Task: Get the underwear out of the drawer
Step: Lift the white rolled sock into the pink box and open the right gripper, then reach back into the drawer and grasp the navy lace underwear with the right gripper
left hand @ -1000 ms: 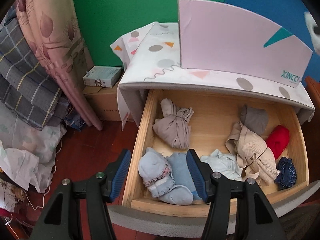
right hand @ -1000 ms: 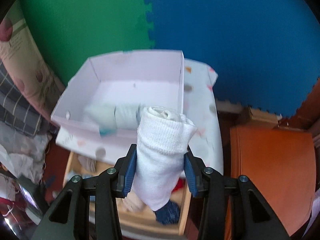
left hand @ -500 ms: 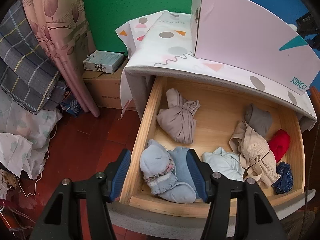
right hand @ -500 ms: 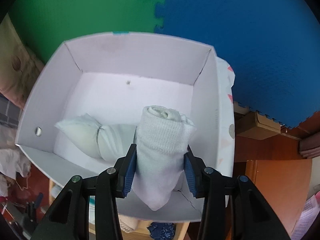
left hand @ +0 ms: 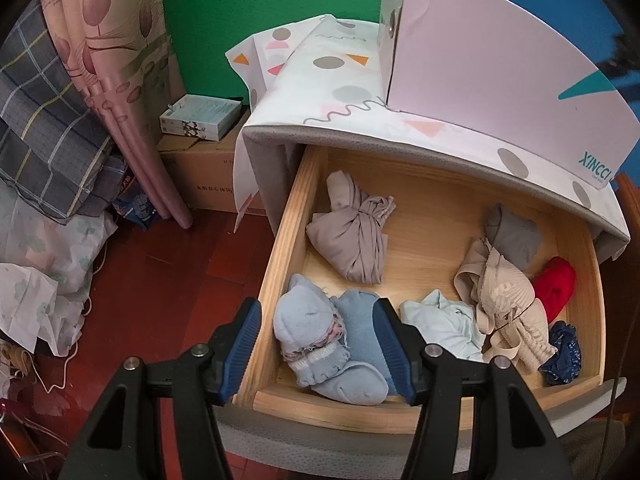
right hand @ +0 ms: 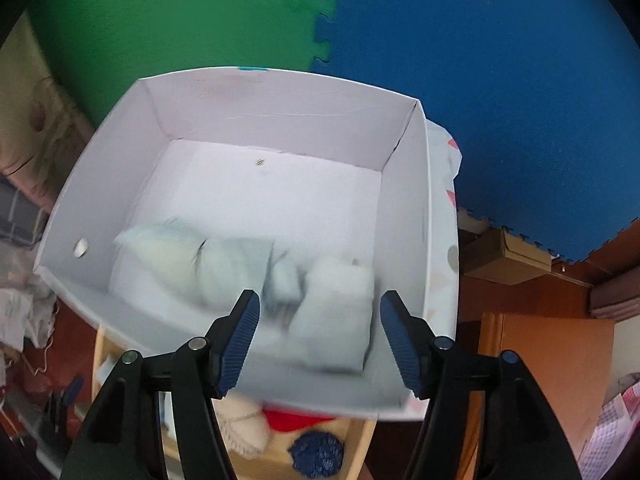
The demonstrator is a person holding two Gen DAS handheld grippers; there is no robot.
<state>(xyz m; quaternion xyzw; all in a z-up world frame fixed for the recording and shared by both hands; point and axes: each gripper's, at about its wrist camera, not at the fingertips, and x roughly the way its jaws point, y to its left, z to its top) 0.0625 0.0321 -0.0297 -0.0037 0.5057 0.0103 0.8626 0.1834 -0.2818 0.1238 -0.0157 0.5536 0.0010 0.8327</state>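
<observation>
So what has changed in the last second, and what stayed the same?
The right tool came down over the white box. Its jaws are opening and have let go of the white rolled garment, which now lies in the box beside the pale bundle. The left tool stayed open above the drawer, whose contents are unchanged.

Box [left hand: 480, 80] on the cabinet top [left hand: 320, 92] — open drawer [left hand: 280, 264] below, two bundles [right hand: 224, 272] inside the box
</observation>
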